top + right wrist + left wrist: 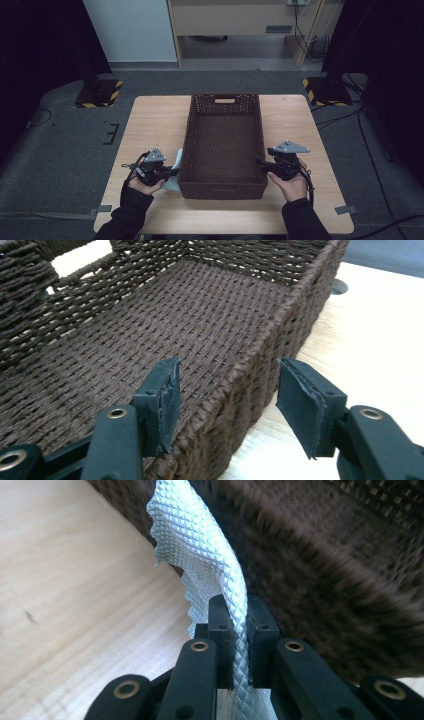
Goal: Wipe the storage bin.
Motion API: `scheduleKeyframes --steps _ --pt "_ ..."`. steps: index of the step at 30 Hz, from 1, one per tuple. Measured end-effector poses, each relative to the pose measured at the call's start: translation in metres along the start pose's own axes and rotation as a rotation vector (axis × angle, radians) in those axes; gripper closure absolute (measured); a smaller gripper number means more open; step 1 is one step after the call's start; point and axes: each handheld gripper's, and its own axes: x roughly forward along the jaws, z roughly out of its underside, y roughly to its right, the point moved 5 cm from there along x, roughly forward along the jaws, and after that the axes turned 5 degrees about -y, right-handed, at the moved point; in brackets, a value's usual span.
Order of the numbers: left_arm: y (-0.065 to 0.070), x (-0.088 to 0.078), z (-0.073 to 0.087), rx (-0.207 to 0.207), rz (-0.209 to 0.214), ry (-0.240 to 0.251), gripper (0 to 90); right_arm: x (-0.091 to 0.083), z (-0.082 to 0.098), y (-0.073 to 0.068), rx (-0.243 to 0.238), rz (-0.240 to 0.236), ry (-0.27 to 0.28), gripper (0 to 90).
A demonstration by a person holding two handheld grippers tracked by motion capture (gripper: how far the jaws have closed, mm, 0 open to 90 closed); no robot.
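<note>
You had the left gripper (239,630) clamped on the pale cloth (210,555), holding it upright just beside the basket's (186,150) left wall near the table's (150,120) front edge, probably ready to lift it in. Your right gripper (225,405) stood open astride the basket's right rim, pads clear of the weave, likely placed to steady it.
</note>
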Motion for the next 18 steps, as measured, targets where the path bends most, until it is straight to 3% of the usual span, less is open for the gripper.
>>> scheduleKeyframes --steps 5,9,15,18 --pt "0.003 -0.023 -0.011 0.001 0.004 0.071 83.0 -0.002 0.001 -0.001 -0.003 0.001 0.004 42.1" --pt "0.007 -0.029 -0.009 0.007 0.015 0.095 82.9 -0.001 0.002 -0.003 -0.005 -0.008 -0.013 41.4" --pt "0.010 -0.001 0.011 0.005 0.025 -0.011 82.9 0.000 0.002 -0.010 -0.040 -0.011 -0.026 42.0" --pt "0.008 0.007 0.014 -0.004 0.027 -0.034 83.0 -0.002 0.002 -0.010 -0.037 -0.017 -0.020 42.1"
